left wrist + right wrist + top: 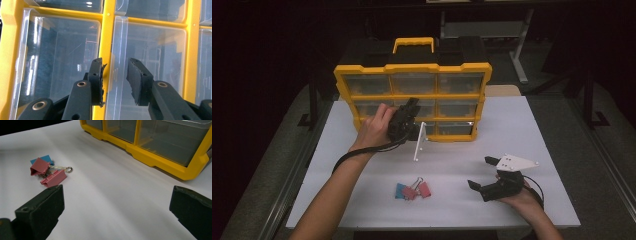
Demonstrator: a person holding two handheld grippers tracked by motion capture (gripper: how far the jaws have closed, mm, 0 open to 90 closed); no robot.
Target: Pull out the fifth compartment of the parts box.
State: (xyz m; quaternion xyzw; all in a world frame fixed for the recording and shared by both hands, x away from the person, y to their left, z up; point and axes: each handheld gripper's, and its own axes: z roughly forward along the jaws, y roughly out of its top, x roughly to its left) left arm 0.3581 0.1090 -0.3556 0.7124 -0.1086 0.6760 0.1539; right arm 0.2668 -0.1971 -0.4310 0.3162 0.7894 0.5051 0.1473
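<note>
Left gripper [115, 80], jaws narrowed to a small gap, is raised against the front of the yellow plastic organiser case [412, 95] with clear drawers. In the left gripper view its two black jaws straddle the raised edge of one clear plastic drawer [147, 57], just beside a yellow divider; whether the pads press on that edge cannot be told, and a gap shows between the pads. In the high view the left hand [374, 127] holds this gripper [409, 112] at the middle row of the case, and a clear drawer front [419, 142] in the bottom row hangs tilted outward next to it.

Right gripper [482, 175], jaws spread wide with nothing between them, rests low over the white worktop [532, 130] in the right hand [524, 200], well apart from the case. In the right gripper view its jaws frame bare worktop, with the case's yellow bottom rail at upper right.

Binder clips, two pink [417, 190] and one blue [400, 190], lie in a small touching cluster on the worktop near the front edge, between the two forearms and nearer the right gripper.
</note>
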